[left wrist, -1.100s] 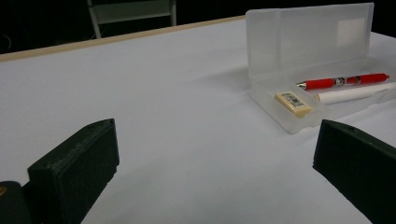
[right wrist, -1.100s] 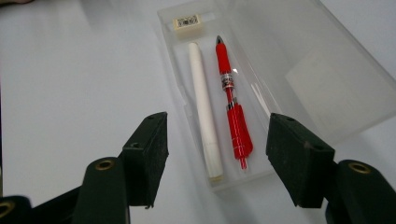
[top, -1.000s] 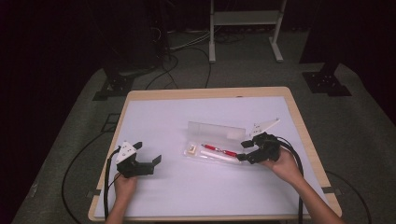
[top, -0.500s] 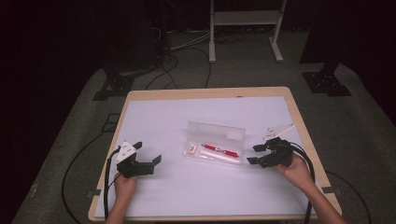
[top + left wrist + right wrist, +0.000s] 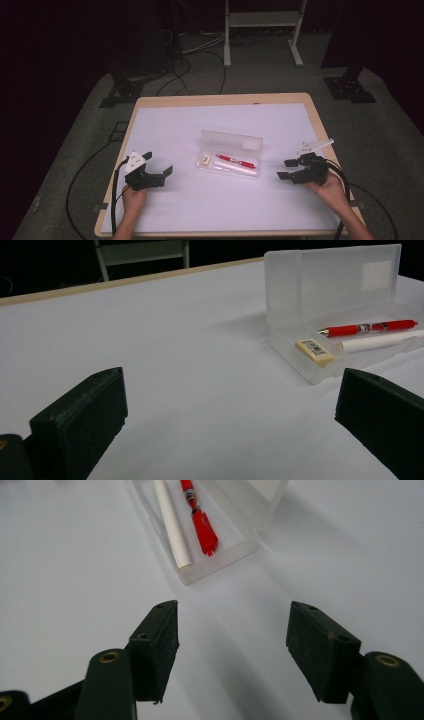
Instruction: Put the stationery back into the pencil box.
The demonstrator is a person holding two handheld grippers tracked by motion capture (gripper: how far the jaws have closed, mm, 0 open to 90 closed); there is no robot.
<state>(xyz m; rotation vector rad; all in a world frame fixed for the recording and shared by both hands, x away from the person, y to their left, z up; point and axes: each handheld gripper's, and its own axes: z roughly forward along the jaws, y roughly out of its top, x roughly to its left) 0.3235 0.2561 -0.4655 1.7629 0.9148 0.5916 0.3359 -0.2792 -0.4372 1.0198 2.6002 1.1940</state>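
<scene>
Pencil case (image 5: 230, 159) open between my grippers; eraser's label unreadable; left gripper (image 5: 159, 162) and right gripper (image 5: 283, 169) both spread, empty.

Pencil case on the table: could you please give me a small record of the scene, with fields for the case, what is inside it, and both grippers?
case: clear plastic pencil case, lid open and standing up at the back
contents: red pen, white pen, eraser
left gripper: open, empty, to the left of the case
right gripper: open, empty, to the right of the case
surface: white table
</scene>
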